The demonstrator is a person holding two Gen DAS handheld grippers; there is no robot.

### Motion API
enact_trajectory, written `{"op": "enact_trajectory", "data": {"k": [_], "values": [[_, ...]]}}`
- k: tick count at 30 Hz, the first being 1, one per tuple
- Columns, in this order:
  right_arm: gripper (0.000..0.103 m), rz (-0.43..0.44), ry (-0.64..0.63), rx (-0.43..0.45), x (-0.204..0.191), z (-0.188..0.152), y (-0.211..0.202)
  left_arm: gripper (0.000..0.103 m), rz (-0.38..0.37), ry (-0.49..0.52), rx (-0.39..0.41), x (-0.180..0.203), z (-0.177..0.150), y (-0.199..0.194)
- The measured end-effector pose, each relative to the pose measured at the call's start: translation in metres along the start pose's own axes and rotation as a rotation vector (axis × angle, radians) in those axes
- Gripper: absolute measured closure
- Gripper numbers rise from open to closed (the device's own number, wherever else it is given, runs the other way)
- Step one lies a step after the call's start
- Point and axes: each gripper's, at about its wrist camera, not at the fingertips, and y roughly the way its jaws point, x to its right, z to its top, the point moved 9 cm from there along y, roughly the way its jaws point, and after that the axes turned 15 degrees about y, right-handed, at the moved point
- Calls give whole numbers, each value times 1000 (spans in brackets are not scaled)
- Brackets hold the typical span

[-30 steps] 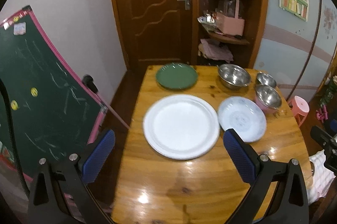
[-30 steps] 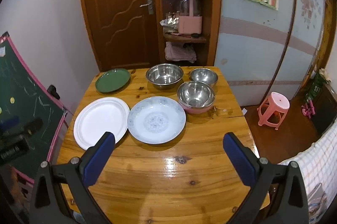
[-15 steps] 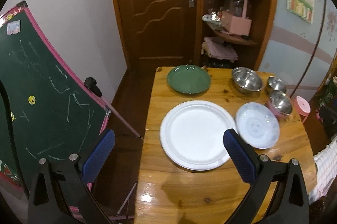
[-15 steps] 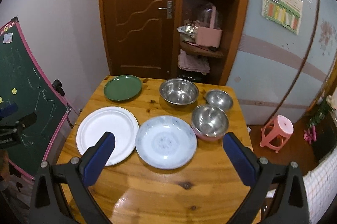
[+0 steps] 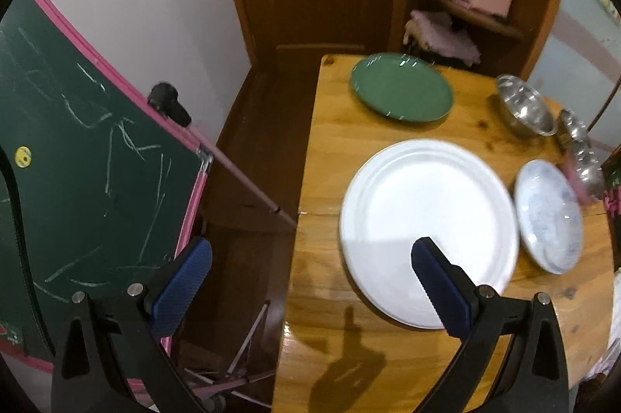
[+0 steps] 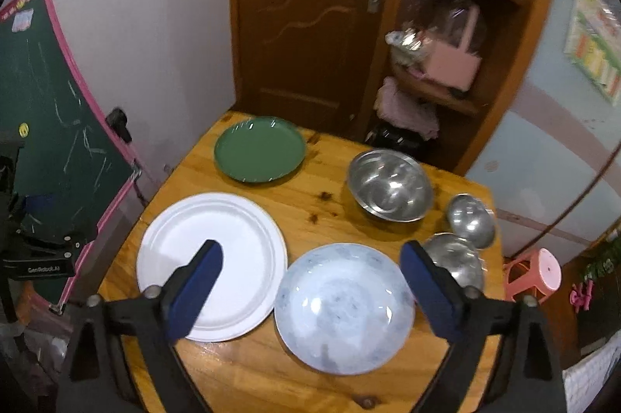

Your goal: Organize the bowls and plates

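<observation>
Left gripper (image 5: 310, 269): wide open, holding nothing; its right finger hangs over the near rim of the white plate (image 5: 427, 230), its left finger out past the table's left edge, over the floor.
Right gripper (image 6: 312, 277): wide open, empty; it straddles the blue plate (image 6: 343, 304), which sits at 6 o'clock in that view.
Change, left: a second ago this gripper faced the table squarely with the white plate centred; it has swung left and closer, so the plate now lies at 3 o'clock and the chalkboard (image 5: 77, 157) fills 9 o'clock.
Change, right: it has come nearer and lower, from a view of the whole table to one framing the blue plate.
Meaning: nothing is stacked yet; I judge both grippers are lining up first grasps, left on the white plate's rim, right on the blue plate.
Dishes: green plate (image 6: 260, 155) at 12 o'clock from the white plate; big steel bowl (image 6: 390, 184) to its right; all on the table (image 6: 322, 211), apart.
Only right view: two small bowls (image 6: 469, 219) seen clearly; the left view squeezes them into its blurred edge.
Only left view: table's left edge and the floor below.
</observation>
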Motion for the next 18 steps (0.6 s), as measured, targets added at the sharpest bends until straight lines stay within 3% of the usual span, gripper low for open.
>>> {"op": "enact_trajectory", "data": {"k": [10, 18], "values": [[17, 4, -69, -168, -15, -6, 90, 3, -94, -19, -89, -8, 0, 66], [30, 46, -63, -338, -18, -18, 153, 7, -194, 35, -147, 13, -9, 92]]}}
